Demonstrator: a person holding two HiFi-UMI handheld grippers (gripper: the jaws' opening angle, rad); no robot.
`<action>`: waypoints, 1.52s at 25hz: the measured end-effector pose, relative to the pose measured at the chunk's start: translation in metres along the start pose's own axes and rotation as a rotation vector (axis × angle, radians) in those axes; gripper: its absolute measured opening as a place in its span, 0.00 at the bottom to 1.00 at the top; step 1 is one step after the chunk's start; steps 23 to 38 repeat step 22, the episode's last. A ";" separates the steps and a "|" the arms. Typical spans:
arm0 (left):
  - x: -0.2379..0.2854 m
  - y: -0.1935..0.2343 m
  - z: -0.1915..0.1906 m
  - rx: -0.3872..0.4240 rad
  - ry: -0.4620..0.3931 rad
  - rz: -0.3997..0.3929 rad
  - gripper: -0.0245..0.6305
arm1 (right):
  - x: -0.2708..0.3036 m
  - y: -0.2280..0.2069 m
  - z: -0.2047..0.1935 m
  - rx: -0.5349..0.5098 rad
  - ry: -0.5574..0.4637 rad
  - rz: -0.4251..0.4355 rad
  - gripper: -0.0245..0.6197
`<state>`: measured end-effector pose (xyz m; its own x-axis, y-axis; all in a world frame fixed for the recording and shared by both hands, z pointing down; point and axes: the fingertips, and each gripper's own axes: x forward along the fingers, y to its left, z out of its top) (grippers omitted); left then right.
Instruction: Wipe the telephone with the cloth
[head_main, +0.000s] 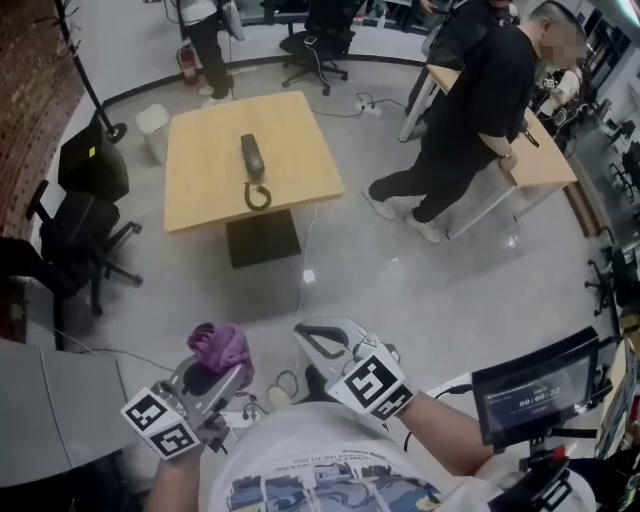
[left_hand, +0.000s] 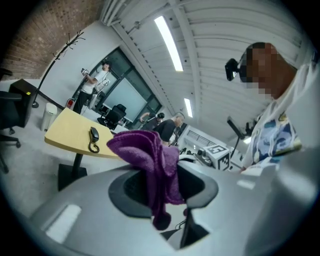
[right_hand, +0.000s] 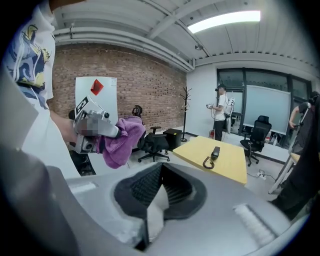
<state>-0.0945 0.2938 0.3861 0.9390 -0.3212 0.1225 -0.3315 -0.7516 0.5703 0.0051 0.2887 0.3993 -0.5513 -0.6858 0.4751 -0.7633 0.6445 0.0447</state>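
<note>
The left hand-held gripper (left_hand: 162, 186) is clamping a purple cloth (left_hand: 150, 156) between its jaws, with the bunch bulging above them. The right hand-held gripper (right_hand: 159, 185) is sitting fully closed just beside it, gripping nothing. The telephone (head_main: 252, 158) is lying well ahead of both on the wooden tabletop (head_main: 200, 180), with grey floor (head_main: 400, 300) stretching between. A black office chair (head_main: 85, 240) is standing ahead to the left. A person in black (head_main: 470, 110) is leaning on another desk (head_main: 545, 165) ahead to the right.
</note>
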 end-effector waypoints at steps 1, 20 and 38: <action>0.001 -0.003 -0.003 -0.001 0.003 -0.007 0.26 | -0.004 0.002 -0.001 0.000 0.001 -0.004 0.04; -0.009 -0.028 -0.050 -0.051 -0.029 -0.044 0.26 | -0.040 0.034 -0.032 -0.022 0.042 -0.003 0.04; -0.008 -0.029 -0.054 -0.051 -0.030 -0.032 0.26 | -0.043 0.034 -0.034 -0.036 0.032 0.004 0.04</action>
